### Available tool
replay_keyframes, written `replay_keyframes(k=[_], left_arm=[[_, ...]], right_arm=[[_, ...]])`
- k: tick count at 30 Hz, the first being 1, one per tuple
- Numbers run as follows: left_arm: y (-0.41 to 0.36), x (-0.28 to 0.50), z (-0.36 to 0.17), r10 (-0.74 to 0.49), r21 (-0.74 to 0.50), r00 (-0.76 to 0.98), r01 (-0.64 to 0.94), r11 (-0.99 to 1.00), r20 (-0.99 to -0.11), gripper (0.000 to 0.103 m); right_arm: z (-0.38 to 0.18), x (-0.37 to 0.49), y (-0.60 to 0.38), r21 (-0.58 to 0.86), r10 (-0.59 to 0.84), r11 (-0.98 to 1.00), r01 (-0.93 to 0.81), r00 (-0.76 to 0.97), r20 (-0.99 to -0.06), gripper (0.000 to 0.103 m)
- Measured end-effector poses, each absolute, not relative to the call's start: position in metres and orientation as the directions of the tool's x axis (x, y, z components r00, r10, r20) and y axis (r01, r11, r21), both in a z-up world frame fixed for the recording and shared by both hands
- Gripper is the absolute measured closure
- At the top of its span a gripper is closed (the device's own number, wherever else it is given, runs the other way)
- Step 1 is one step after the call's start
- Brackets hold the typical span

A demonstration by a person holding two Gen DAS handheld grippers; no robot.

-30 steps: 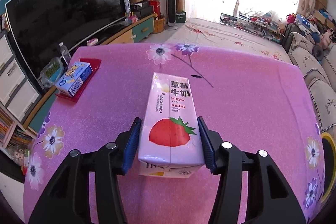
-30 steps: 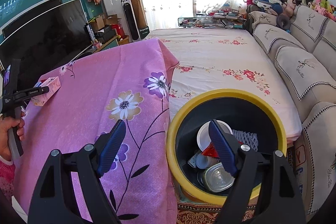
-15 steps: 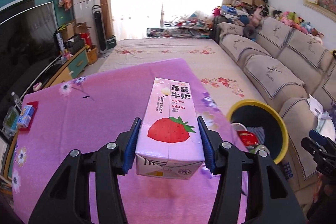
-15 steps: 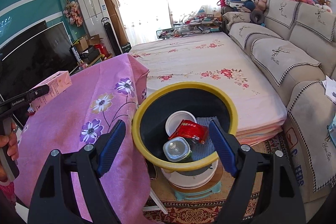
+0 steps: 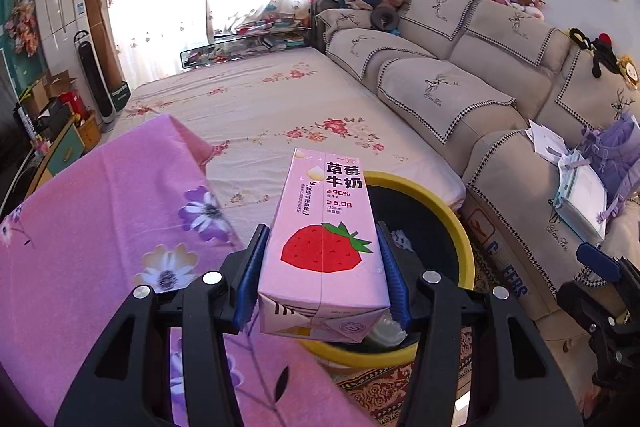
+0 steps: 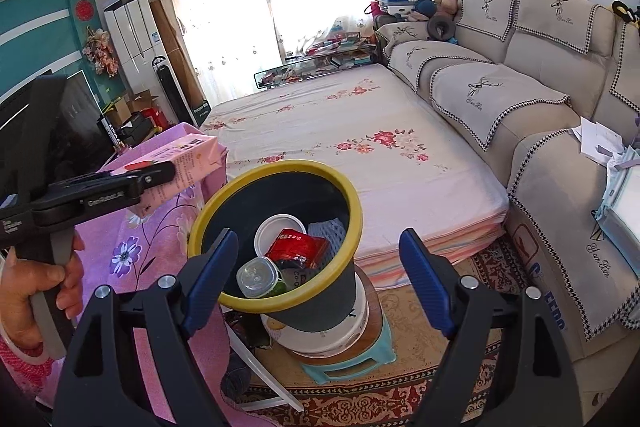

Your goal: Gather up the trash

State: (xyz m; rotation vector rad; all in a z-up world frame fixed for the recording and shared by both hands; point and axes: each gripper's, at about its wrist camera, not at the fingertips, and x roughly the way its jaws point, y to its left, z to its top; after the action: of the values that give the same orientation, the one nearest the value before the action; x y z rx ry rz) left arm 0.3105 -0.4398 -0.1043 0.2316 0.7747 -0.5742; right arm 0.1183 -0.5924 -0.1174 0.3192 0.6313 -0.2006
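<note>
Pink strawberry milk carton sits squeezed between the left gripper jaws, its long side running straight out past the tips and tilted up a little. It hangs just over the near rim of the yellow-rimmed bin, beside the desk edge. The person's hand holds the left handle upright. The right gripper has its jaws wide apart with nothing between them, aimed down at the bin.
</note>
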Motion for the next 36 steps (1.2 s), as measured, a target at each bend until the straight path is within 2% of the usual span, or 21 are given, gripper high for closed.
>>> replay_keyframes(k=[2, 3, 4, 5, 6, 10, 15, 19, 23, 32, 36], left_arm=[[-0.456, 0.318, -0.115, -0.414, -0.024, 0.549, 0.581, 0.813, -0.726, 0.050], [-0.463, 0.321, -0.121, -0.414, -0.023, 0.542, 0.586, 0.810, -0.731, 0.046], [-0.467, 0.325, -0.126, -0.406, -0.017, 0.540, 0.587, 0.810, -0.737, 0.038], [-0.471, 0.326, -0.129, -0.405, -0.016, 0.537, 0.588, 0.809, -0.740, 0.022], [-0.471, 0.328, -0.131, -0.406, -0.017, 0.539, 0.587, 0.809, -0.738, 0.018], [-0.446, 0.315, -0.117, -0.414, -0.017, 0.566, 0.576, 0.817, -0.713, 0.014], [-0.360, 0.272, -0.078, -0.421, -0.045, 0.638, 0.518, 0.854, -0.645, 0.005], [-0.278, 0.224, -0.051, -0.338, -0.002, 0.717, 0.425, 0.905, -0.610, 0.005], [-0.198, 0.177, -0.034, -0.261, -0.003, 0.757, 0.325, 0.946, -0.599, 0.005], [-0.057, 0.083, -0.020, -0.080, 0.003, 0.840, 0.097, 0.995, -0.537, 0.005], [-0.021, 0.046, -0.011, -0.056, -0.049, 0.864, 0.037, 0.998, -0.500, 0.005]], right_arm=[[-0.118, 0.118, -0.594, 0.233, -0.089, 0.930, 0.284, 0.789, -0.608, 0.025], [-0.118, 0.117, -0.594, 0.233, -0.090, 0.929, 0.286, 0.789, -0.608, 0.025], [-0.118, 0.117, -0.593, 0.233, -0.091, 0.929, 0.287, 0.788, -0.608, 0.025], [-0.117, 0.117, -0.593, 0.231, -0.093, 0.929, 0.288, 0.788, -0.608, 0.025], [-0.116, 0.116, -0.591, 0.229, -0.095, 0.930, 0.288, 0.788, -0.608, 0.025], [-0.113, 0.113, -0.582, 0.223, -0.090, 0.935, 0.275, 0.793, -0.603, 0.024], [-0.105, 0.111, -0.552, 0.214, -0.048, 0.953, 0.215, 0.803, -0.595, 0.020], [-0.093, 0.104, -0.514, 0.174, -0.017, 0.974, 0.148, 0.807, -0.590, 0.018], [-0.069, 0.088, -0.472, 0.131, 0.011, 0.989, 0.073, 0.835, -0.550, 0.007], [-0.032, 0.055, -0.433, 0.067, -0.023, 0.996, 0.063, 0.876, -0.482, 0.007], [-0.025, 0.044, -0.427, 0.058, -0.029, 0.996, 0.063, 0.886, -0.464, 0.007]])
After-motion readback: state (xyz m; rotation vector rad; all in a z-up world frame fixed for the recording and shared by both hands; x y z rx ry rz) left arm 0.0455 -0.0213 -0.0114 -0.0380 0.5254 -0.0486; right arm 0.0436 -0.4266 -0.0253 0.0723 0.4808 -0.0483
